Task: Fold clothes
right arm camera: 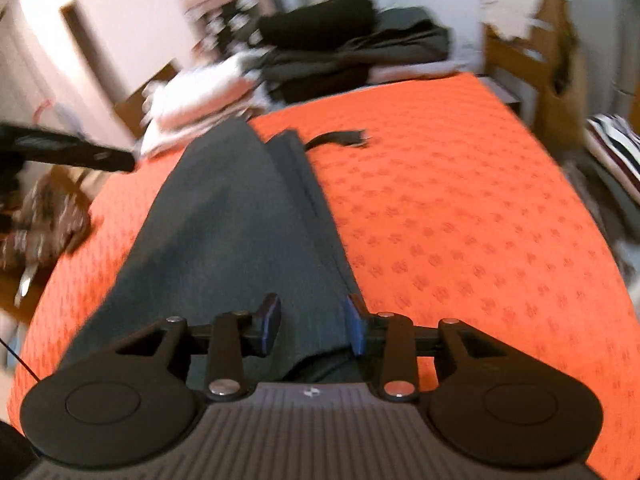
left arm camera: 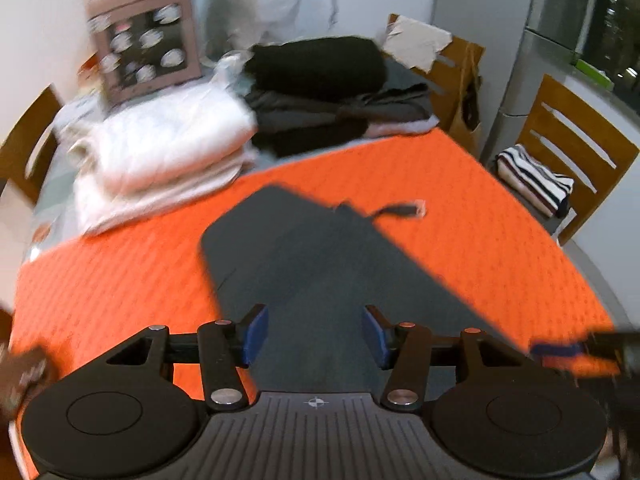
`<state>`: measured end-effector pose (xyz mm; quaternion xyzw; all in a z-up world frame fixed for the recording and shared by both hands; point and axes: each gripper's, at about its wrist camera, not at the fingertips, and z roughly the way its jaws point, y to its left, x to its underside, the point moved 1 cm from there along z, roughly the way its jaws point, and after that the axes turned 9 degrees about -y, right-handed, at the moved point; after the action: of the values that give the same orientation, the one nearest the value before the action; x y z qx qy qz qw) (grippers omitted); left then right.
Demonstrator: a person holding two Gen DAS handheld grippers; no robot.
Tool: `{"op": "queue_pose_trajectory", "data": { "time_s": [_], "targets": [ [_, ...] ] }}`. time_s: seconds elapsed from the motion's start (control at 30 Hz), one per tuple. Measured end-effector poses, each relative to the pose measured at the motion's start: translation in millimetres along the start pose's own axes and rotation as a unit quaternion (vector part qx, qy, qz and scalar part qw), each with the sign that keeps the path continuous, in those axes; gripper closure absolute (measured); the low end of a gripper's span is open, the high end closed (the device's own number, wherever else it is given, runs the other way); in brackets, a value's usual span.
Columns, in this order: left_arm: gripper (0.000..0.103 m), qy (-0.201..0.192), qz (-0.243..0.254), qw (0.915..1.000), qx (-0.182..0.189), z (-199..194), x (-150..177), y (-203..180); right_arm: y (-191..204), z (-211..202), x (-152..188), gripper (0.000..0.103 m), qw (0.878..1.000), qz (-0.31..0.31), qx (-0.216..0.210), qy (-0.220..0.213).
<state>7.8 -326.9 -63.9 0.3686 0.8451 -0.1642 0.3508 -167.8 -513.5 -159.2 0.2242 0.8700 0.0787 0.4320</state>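
A dark grey garment (left arm camera: 316, 252) lies long and flat on the orange tablecloth (left arm camera: 480, 220), with a dark drawstring (left arm camera: 400, 210) trailing from its far end. My left gripper (left arm camera: 315, 336) is open just above its near part, nothing between the blue pads (left arm camera: 256, 334). In the right wrist view the same garment (right arm camera: 240, 224) runs away from me, folded lengthwise, with the drawstring (right arm camera: 340, 138) beyond. My right gripper (right arm camera: 314, 328) is open over the garment's near right edge. The right gripper also shows at the left view's right edge (left arm camera: 580, 350); the left one at the right view's left edge (right arm camera: 68, 150).
At the table's far end lie a white folded stack (left arm camera: 160, 152) and a dark folded stack (left arm camera: 328, 92), with a pink box (left arm camera: 144, 36) behind. Wooden chairs stand right (left arm camera: 576, 148) and left (left arm camera: 28, 148); a striped garment (left arm camera: 536, 180) lies on the right chair. A brown patterned item (right arm camera: 44, 220) lies left.
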Motion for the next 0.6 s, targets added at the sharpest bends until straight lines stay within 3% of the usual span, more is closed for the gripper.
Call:
{"op": "queue_pose_trajectory", "data": {
  "time_s": [0.17, 0.2, 0.3, 0.47, 0.6],
  "targets": [
    [0.048, 0.019, -0.052, 0.9978, -0.036, -34.2, 42.6, 28.0, -1.7, 17.1, -8.0, 0.065, 0.997, -0.051, -0.038, 0.048],
    [0.048, 0.023, -0.064, 0.9967, -0.045, -38.9, 50.5, 32.7, -1.9, 18.6, -9.1, 0.077, 0.996, -0.059, -0.046, 0.057],
    [0.048, 0.031, -0.094, 0.9928, -0.068, -49.6, 71.3, 43.4, -2.1, 14.6, -12.3, 0.090, 0.994, -0.065, -0.058, 0.063],
    [0.048, 0.053, -0.097, 0.9904, -0.083, -50.4, 93.2, 43.6, 2.7, -20.6, -22.7, 0.093, 0.996, -0.021, -0.064, 0.054],
    [0.049, 0.053, -0.090, 0.9924, -0.065, -53.4, 100.3, 36.0, 2.4, -43.3, -14.2, 0.093, 0.997, 0.009, -0.041, 0.060]
  ]
}}
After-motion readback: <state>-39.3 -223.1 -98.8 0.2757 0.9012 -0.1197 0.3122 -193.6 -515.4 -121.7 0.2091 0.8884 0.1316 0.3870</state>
